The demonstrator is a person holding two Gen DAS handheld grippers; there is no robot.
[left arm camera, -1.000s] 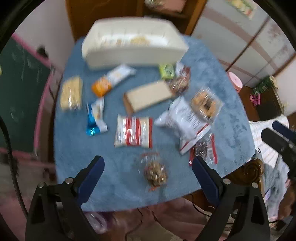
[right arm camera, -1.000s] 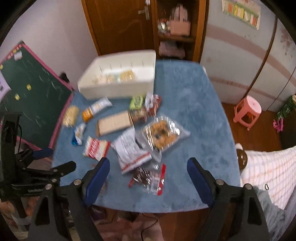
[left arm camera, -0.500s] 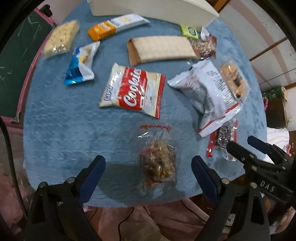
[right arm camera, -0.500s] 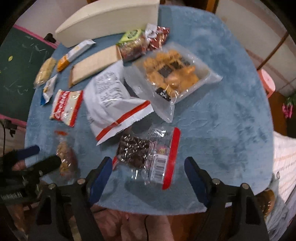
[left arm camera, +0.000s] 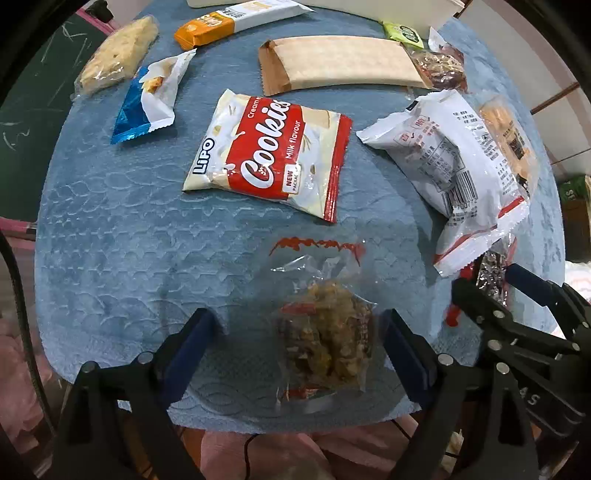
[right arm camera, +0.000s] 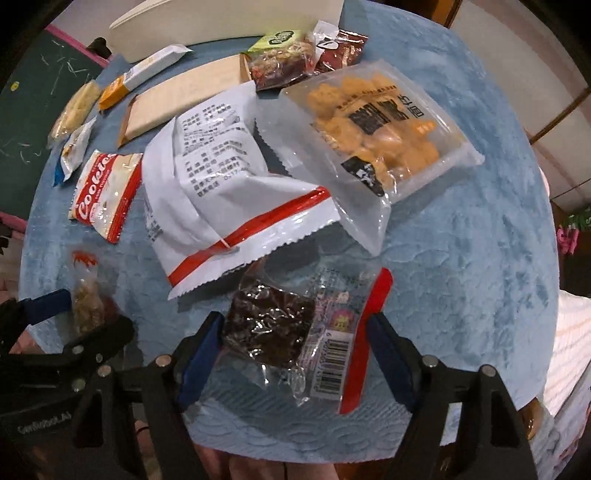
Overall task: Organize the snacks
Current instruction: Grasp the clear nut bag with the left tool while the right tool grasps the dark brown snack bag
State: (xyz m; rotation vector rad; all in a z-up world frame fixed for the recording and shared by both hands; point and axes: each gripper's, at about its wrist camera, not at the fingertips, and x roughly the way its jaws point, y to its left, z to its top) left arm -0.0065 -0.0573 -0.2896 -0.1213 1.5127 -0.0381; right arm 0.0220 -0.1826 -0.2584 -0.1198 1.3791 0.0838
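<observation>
A clear bag of nut clusters (left arm camera: 325,343) lies near the front edge of the blue-clothed table (left arm camera: 129,240). My left gripper (left arm camera: 299,347) points down over it, one finger on each side. Its jaws are closing, and the left pad still stands apart from the bag. A dark snack packet with a red edge (right arm camera: 280,332) lies between the fingers of my right gripper (right arm camera: 295,350). Those jaws are closing too, with the pads close to the packet's sides. The left gripper (right arm camera: 81,314) shows in the right wrist view, and the right gripper (left arm camera: 495,284) in the left wrist view.
Further back lie a red and white cookies packet (left arm camera: 269,155), a white bag with a red stripe (right arm camera: 221,192), a clear bag of golden pieces (right arm camera: 376,136), a flat brown package (left arm camera: 343,62), a blue wrapper (left arm camera: 147,99) and an orange bar (left arm camera: 229,22). A white bin (right arm camera: 221,26) stands at the far edge.
Both grippers have come down close to the table. Their jaws have narrowed. The nut bag now sits between the left fingers and the dark packet between the right ones.
</observation>
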